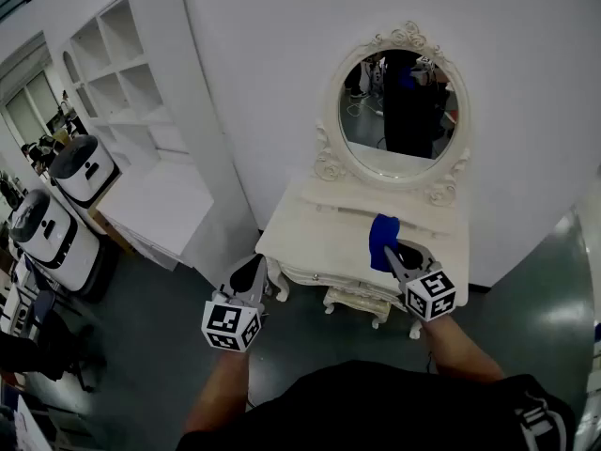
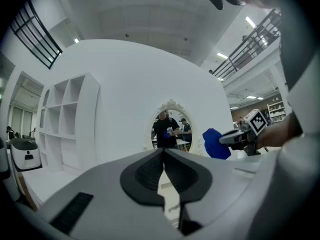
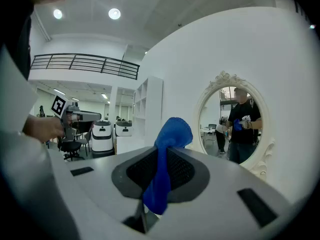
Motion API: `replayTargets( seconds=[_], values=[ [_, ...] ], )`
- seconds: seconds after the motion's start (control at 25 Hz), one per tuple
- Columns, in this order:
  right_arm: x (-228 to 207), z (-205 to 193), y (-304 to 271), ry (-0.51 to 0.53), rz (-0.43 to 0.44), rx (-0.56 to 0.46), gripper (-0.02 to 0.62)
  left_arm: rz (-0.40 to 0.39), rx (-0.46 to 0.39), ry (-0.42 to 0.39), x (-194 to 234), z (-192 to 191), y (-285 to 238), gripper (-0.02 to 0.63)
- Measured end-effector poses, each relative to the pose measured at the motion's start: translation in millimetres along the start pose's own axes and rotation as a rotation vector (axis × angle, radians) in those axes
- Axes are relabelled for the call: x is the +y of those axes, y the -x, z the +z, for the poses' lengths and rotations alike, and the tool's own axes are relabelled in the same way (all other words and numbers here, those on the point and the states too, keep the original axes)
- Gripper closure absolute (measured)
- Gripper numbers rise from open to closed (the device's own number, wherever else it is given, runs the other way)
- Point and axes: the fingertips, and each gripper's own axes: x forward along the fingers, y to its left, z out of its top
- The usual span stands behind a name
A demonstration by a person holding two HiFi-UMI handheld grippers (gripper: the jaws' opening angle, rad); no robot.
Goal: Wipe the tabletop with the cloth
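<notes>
A blue cloth [image 1: 382, 240] hangs bunched over the right half of the white dressing table [image 1: 319, 242], pinched in my right gripper [image 1: 396, 256]. The right gripper view shows that cloth [image 3: 165, 164] squeezed between the dark pads, its top sticking up past them. My left gripper [image 1: 250, 278] hovers off the table's front left corner, lower than the tabletop, jaws pressed together with nothing in them [image 2: 162, 171]. From the left gripper view the cloth [image 2: 216, 143] and the right gripper [image 2: 239, 138] appear at the right.
An oval mirror [image 1: 400, 111] in an ornate white frame stands at the table's back against the white wall. White shelving [image 1: 131, 92] and a low white counter [image 1: 155, 205] stand to the left, with two white machines [image 1: 56, 205] beyond. The floor is dark green.
</notes>
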Motion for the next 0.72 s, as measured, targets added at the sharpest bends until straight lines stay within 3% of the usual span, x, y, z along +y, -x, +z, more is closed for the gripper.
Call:
replayTargets(
  seconds=[0.28, 0.72],
  values=[
    [-3, 1, 0, -0.023, -0.021, -0.011, 0.557, -0.006, 0.007, 0.000, 1, 1, -4, 0.595],
    [15, 7, -25, -0.042, -0.083, -0.006, 0.557, -0.005, 0.017, 0.018, 44, -16, -2, 0.595]
  ],
)
